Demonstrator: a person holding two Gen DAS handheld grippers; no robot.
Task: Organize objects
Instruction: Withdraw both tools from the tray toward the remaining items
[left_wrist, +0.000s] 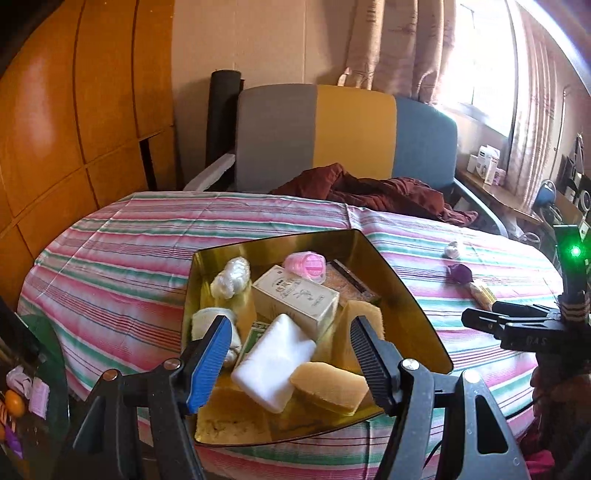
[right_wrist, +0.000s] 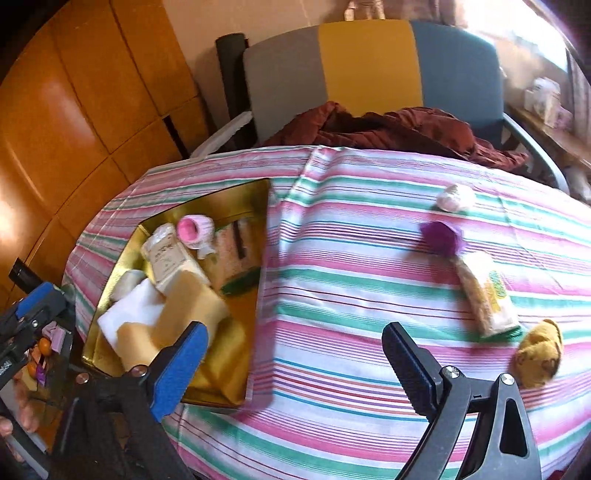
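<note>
- The left gripper (left_wrist: 288, 343) hangs just above the near end of the gold tray (left_wrist: 413, 295), its jaws apart and holding nothing. Below it the tray is piled high: a white block (left_wrist: 275, 363) leans on a tan sponge (left_wrist: 328, 387), and both reach about to the rim. I judge that one more thing pushed in here can tip them over the near edge.
- The right gripper (right_wrist: 295, 363) is wide open and empty above the striped tablecloth (right_wrist: 351, 295), between the tray and the loose things. Its blue finger (right_wrist: 179, 369) stands over the tray's near corner — a careless swing to the side may knock the rim or the big yellow sponge (right_wrist: 192, 314).
- The things not yet in the tray lie to the right, well apart from it: a brown soft toy (right_wrist: 539, 356), a snack packet (right_wrist: 487, 295), a purple ball (right_wrist: 441, 236) touching the packet's far end, and farther off a small white bundle (right_wrist: 456, 197).
- The packet is smooth, so I think it can slip from the jaws if taken at its end; and pulling it can roll the purple ball away.
- The cloth has a fold near the tray — dragging a thing across it may bunch the cloth and shift the tray.
- The white bundle is the farthest; reaching for it brings the arm over the other pieces, which it may sweep.
</note>
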